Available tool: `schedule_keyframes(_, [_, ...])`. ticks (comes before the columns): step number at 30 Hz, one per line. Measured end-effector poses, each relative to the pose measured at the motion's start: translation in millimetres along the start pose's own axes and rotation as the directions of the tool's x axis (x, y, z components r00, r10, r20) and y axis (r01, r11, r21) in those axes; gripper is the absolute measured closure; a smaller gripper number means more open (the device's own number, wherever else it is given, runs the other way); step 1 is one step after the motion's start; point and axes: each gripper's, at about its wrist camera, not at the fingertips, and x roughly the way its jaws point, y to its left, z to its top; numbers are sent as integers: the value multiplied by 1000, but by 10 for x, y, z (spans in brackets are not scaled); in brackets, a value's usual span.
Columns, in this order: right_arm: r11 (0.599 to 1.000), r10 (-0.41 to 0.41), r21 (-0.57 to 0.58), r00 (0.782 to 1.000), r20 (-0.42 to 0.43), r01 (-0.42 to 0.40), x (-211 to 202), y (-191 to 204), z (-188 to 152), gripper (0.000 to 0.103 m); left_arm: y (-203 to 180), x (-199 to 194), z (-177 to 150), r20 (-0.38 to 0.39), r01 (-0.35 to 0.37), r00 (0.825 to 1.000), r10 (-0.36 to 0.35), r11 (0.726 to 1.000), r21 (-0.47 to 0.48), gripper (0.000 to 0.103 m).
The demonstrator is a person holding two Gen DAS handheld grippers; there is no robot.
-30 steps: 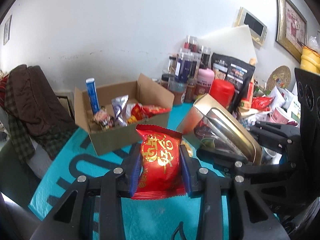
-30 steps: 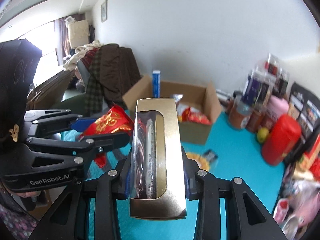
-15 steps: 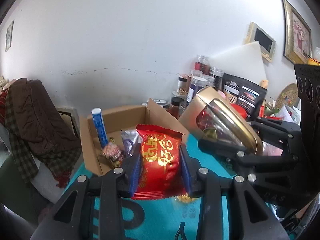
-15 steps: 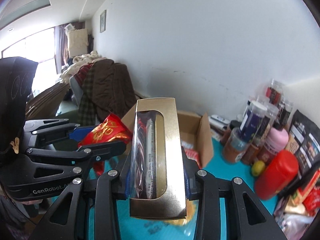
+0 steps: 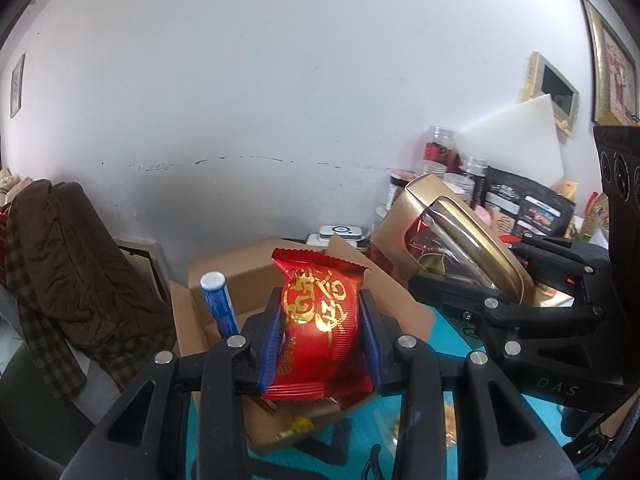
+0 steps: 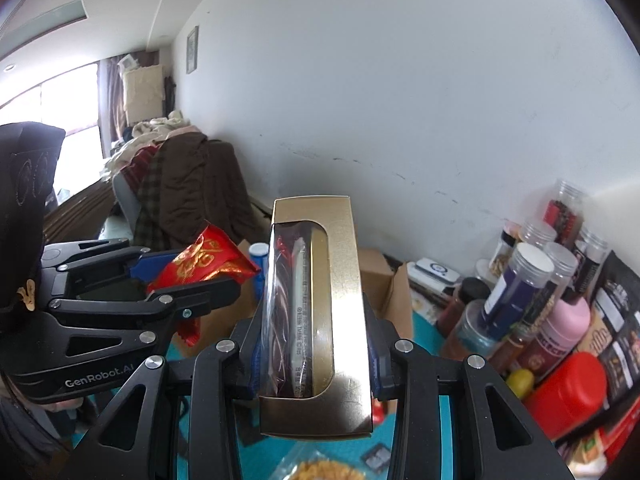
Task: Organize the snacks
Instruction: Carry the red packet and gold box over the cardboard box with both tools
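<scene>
The left hand-held gripper (image 5: 320, 332) is closed on a red foil snack packet with gold characters (image 5: 320, 320). Its blue pads press the two long sides of the packet, so the packet stands upright between them and does not hang down. The right hand-held gripper (image 6: 312, 356) is closed on a tall gold cardboard box with a clear window (image 6: 316, 304). It holds the box by its narrow sides, near the lower end, probably because the wide faces do not fit between the jaws. Through the window a red wrapper and a pale stick-shaped packet are visible.

Both snacks are in the air, side by side, above the turquoise tabletop (image 5: 448, 332). Just behind them is an open brown cardboard box (image 5: 236, 280) with its flaps folded out. A blue and white tube (image 5: 218, 304) stands upright inside it, against the back wall. What else lies in it I cannot tell, because the red packet covers the inside. I judge that this box is the place for the snacks, and that both items are near it but not yet inside.

At the right, against the white wall, clear plastic jars with dark contents (image 6: 516, 284), a pink bottle (image 6: 564, 324) and a red canister (image 6: 564, 388) stand close together.
</scene>
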Motion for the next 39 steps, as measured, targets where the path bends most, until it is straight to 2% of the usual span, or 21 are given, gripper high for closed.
schedule_keyframes(13, [999, -27, 28, 999, -47, 29, 753, -254, 111, 65, 252, 791, 99, -74, -13, 997, 12, 1000, -16, 68])
schedule_keyframes(27, [999, -36, 33, 992, -120, 40, 1397, -419, 107, 65, 393, 1270, 91, -141, -69, 988, 67, 998, -8, 68])
schedule_keyframes(39, [998, -42, 36, 975, -220, 51, 1782, -538, -9, 65, 464, 1684, 4, -236, -102, 967, 98, 995, -3, 68])
